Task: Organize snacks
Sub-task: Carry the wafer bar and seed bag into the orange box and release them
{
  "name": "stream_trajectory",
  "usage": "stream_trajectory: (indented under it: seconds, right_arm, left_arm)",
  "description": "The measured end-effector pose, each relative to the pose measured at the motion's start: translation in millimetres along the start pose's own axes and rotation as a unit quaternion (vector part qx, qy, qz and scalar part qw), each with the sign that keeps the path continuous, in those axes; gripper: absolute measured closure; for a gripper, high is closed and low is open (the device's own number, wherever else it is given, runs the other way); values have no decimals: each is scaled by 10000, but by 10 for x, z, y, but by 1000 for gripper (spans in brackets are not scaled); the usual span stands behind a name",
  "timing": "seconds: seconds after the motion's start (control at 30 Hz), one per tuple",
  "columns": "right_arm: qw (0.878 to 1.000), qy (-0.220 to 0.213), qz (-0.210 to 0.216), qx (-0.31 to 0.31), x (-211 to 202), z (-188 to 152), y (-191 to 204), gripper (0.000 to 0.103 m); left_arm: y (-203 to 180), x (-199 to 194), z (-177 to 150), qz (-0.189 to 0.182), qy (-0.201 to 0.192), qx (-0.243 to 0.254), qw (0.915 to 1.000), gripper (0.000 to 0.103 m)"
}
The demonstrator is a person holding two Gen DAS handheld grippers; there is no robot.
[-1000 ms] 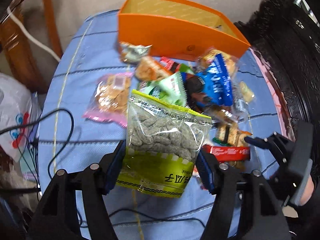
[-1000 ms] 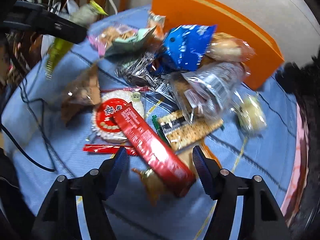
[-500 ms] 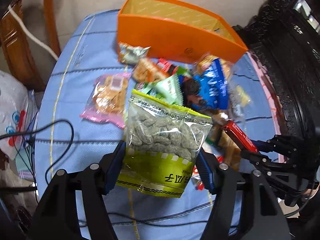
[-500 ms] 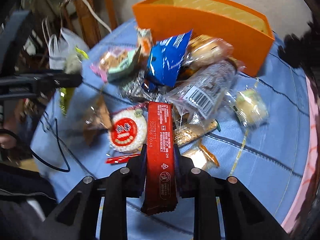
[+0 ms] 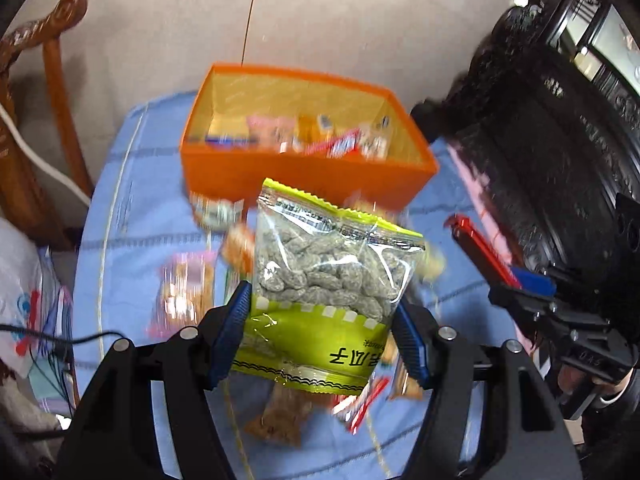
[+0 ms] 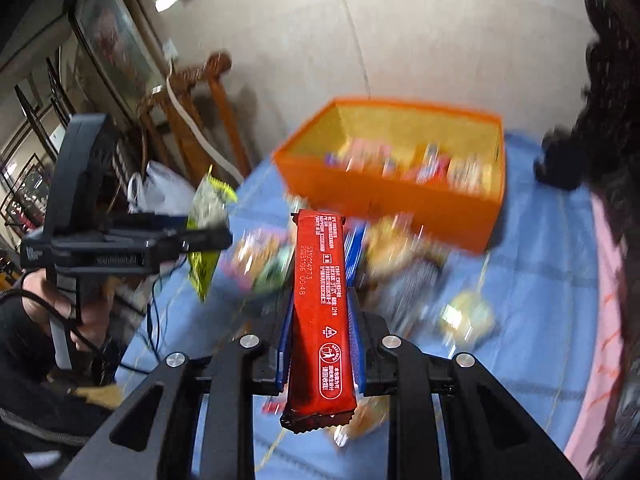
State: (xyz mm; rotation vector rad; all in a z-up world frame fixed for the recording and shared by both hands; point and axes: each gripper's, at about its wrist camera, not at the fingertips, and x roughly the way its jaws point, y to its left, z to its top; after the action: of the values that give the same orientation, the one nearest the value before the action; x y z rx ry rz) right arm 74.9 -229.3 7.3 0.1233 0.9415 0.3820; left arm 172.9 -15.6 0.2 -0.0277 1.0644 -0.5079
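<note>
1. Clamping state, left: the left tongs (image 5: 320, 336) are closed on the seed bag (image 5: 328, 292), with one blue pad (image 5: 230, 338) against each side edge of its green lower band.
2. The seed bag is held above the counter (image 5: 132, 208), on the near side of the orange box (image 5: 304, 152). Its long axis runs toward the orange box, sealed top edge leading; the printed characters read upside down from the left wrist view.
3. Clamping state, right: the right tongs (image 6: 320, 344) are closed on the red bar (image 6: 320, 312), pinched between the blue pads at its lower half.
4. The red bar's long axis lies along the fingers, far end toward the orange box (image 6: 400, 184), crimped near end overhanging behind the pads.
5. The orange box sits open at the far side of the counter and contains assorted packets.
6. Loose snacks (image 6: 400, 256) lie blurred on the counter, on the near side of the orange box.
</note>
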Motion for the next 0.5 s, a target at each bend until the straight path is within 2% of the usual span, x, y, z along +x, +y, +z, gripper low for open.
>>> stream_trajectory:
  seconds: [0.23,0.37,0.5]
  right_arm:
    - [9968,-609,-505,129,210,775,-407,79]
    - [9943,-657,-732,417,548,1141,-711,79]
    - [9921,-554,-916,652,920,1288,-906,79]
  left_arm:
    - [2,187,738,-15,-338,32,9994,38]
    - [63,517,1204,-3,-361,-147,9992,38]
    - [120,903,1548,92,-240,-321,9992,37]
